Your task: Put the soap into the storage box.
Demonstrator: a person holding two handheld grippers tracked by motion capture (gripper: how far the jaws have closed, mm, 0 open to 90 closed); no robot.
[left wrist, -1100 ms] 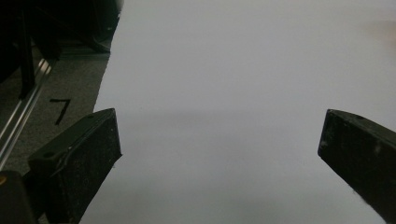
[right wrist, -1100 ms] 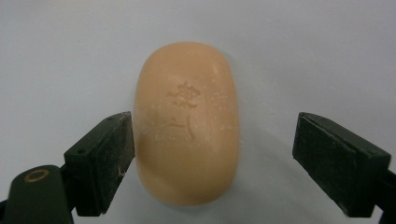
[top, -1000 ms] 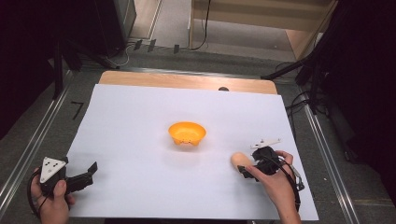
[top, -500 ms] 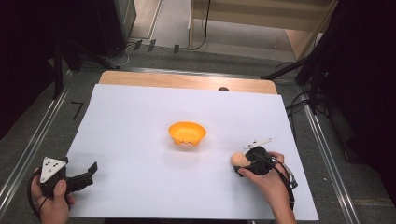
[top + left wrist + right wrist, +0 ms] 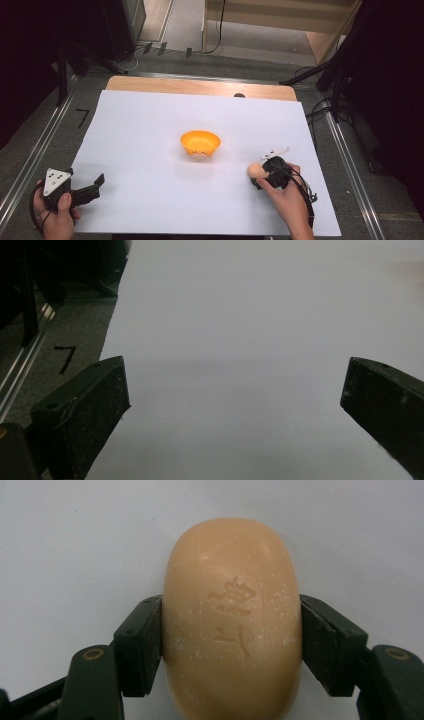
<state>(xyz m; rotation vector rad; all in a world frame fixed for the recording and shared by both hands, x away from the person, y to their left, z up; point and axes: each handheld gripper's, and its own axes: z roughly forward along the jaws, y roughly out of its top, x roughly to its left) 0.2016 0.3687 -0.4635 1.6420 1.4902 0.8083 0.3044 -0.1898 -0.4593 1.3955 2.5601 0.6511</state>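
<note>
From my right gripper view, the soap (image 5: 231, 625) runs off the bottom edge, and its stamped mark is too worn for me to read. In the high view my right hand (image 5: 286, 196) hides most of the right gripper (image 5: 264, 172). The left gripper view crops both jaws at the bottom.

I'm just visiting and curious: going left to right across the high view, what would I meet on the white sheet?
Left gripper → orange bowl → tan soap bar → right gripper, closed on the soap.
</note>
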